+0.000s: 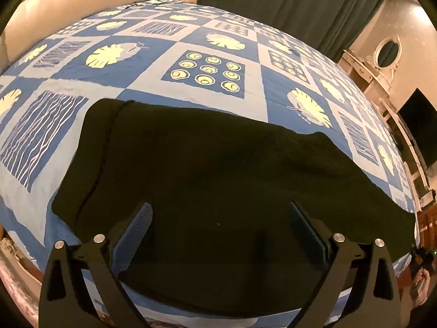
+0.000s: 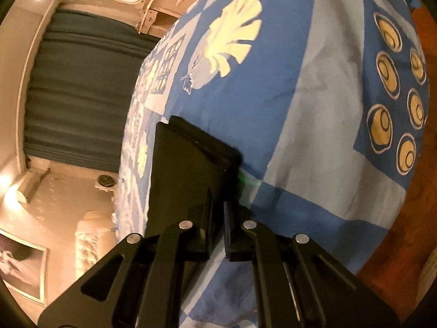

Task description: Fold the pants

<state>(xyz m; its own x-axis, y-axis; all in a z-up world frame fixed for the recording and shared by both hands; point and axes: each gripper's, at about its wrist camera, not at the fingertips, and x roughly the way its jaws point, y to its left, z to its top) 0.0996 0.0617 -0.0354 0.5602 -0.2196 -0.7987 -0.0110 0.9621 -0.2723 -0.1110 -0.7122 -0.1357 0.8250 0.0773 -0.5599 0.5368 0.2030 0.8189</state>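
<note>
Black pants (image 1: pixel 207 180) flat on bedspread (image 1: pixel 191 41)
L gripper (image 1: pixel 218 218) fingers wide above pants — R gripper (image 2: pixel 218 213) pinching pants' edge

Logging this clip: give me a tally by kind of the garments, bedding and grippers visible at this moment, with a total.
Black pants: 1, spread on the bed
Blue patterned bedspread: 1
Grippers: 2, left gripper open above the pants, right gripper shut on the pants' edge
Total: 4
</note>
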